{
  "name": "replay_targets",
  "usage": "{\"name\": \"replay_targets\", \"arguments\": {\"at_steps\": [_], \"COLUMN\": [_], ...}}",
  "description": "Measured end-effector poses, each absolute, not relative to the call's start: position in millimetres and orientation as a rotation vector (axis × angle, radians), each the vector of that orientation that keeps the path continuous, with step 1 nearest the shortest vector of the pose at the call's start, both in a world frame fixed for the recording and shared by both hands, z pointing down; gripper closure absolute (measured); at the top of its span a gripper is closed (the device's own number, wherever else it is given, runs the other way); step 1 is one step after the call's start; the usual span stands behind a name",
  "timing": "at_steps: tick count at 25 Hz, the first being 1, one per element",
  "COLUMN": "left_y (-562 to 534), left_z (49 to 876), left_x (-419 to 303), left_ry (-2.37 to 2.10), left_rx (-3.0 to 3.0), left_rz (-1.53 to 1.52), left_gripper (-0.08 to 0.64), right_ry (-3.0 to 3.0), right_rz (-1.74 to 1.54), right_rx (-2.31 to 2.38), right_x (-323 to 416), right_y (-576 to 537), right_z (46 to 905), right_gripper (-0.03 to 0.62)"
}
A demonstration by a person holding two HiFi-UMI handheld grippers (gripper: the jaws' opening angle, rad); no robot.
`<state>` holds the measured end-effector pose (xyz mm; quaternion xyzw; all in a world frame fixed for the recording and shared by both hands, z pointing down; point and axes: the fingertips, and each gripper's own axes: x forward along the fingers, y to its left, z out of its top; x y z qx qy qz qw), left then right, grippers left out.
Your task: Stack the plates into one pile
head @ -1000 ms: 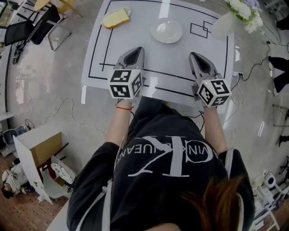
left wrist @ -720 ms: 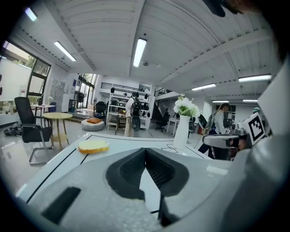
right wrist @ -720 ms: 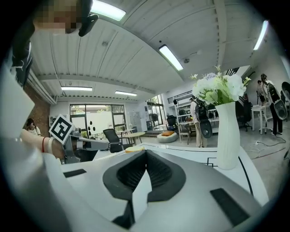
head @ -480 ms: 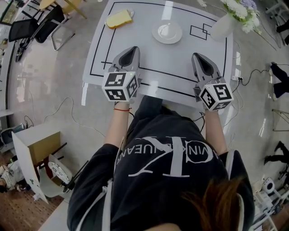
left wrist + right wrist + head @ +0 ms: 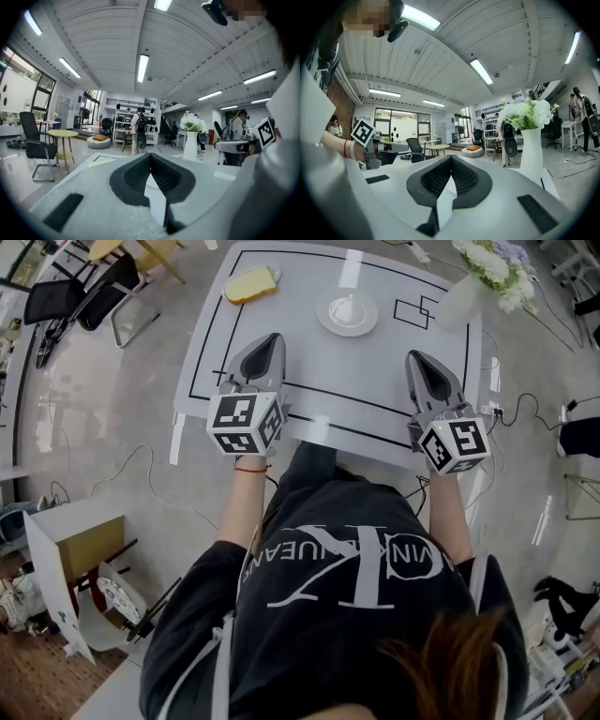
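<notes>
One plate (image 5: 347, 313), one yellow slab (image 5: 251, 283) and one vase (image 5: 459, 296) are counted on the bench (image 5: 356, 371). White flowers (image 5: 492, 263) are held in the vase. The plate is set far middle, well apart from the left hand-held gripper (image 5: 273, 337) and right hand-held gripper (image 5: 413, 356). Both are pressed together, with nothing pinched.

Open-plan workshop. Glossy pale floor (image 5: 112, 399) with loose cables (image 5: 142, 448) across it. White ribbed ceiling (image 5: 103, 51), tube lights (image 5: 143, 68) on. Big windows (image 5: 393, 123) on the far side, brick wall (image 5: 343, 105) beside them. White tabletop (image 5: 375, 371) marked with black lines. Black office chair (image 5: 35, 140), round wooden table (image 5: 62, 134), shelving (image 5: 124, 129) behind.
</notes>
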<state>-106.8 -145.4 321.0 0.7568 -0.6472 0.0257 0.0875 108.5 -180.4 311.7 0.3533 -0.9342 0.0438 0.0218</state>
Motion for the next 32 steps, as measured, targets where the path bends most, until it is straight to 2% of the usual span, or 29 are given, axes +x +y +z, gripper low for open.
{"name": "replay_targets", "arguments": {"at_steps": [14, 32], "left_y": [-143, -142], "left_z": [291, 297], "left_x": [-109, -104], "left_ry": [-2.051, -2.033], "left_rx": [2.297, 2.294], "left_rz": [0.035, 0.055], "left_gripper": [0.549, 0.549], "right_ry": [-2.925, -2.933], "right_rz": [0.095, 0.122], "right_rx": [1.111, 1.144], "right_x": [117, 129], "right_y": [-185, -186], "right_z": [293, 294], "right_gripper": [0.591, 0.591]}}
